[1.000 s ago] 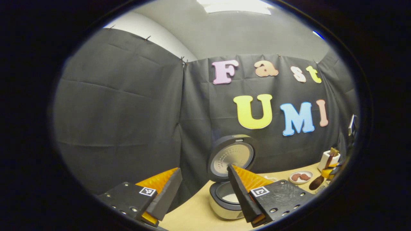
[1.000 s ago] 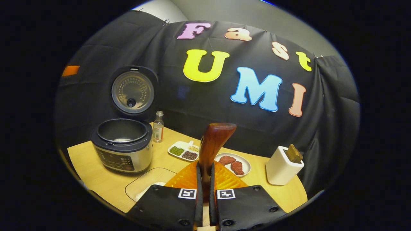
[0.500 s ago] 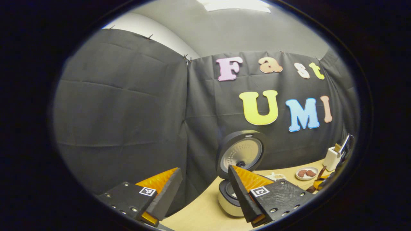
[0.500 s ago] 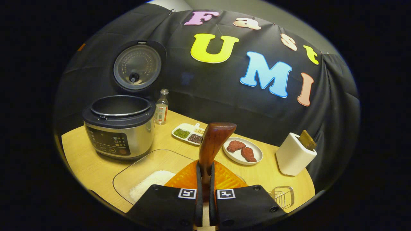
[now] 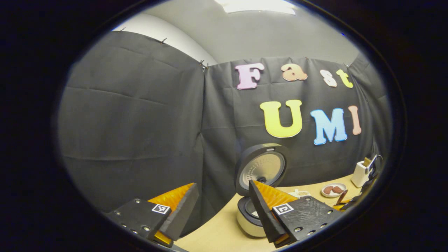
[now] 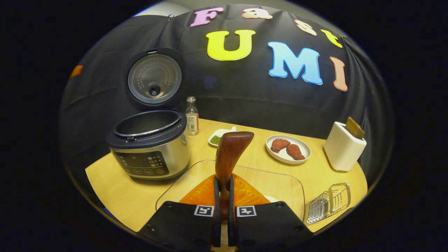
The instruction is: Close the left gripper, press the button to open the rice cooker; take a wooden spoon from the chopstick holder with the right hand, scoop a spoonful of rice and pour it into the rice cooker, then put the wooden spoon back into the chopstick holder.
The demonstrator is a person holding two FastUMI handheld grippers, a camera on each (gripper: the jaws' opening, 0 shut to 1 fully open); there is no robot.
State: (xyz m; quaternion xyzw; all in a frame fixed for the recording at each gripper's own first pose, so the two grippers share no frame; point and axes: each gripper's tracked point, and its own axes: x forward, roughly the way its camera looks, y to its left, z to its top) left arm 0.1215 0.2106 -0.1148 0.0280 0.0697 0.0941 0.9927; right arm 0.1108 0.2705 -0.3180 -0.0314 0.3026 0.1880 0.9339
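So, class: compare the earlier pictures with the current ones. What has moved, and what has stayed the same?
The right gripper, shut on the wooden spoon, has tipped down and forward over the glass dish; the table's things rise in its view. The left gripper stays open, hardly shifted. The rice cooker stays open, and the chopstick holder is unmoved.

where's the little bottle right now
In the right gripper view the little bottle stands upright at the back of the table, just right of the open rice cooker and left of the sectioned dish.
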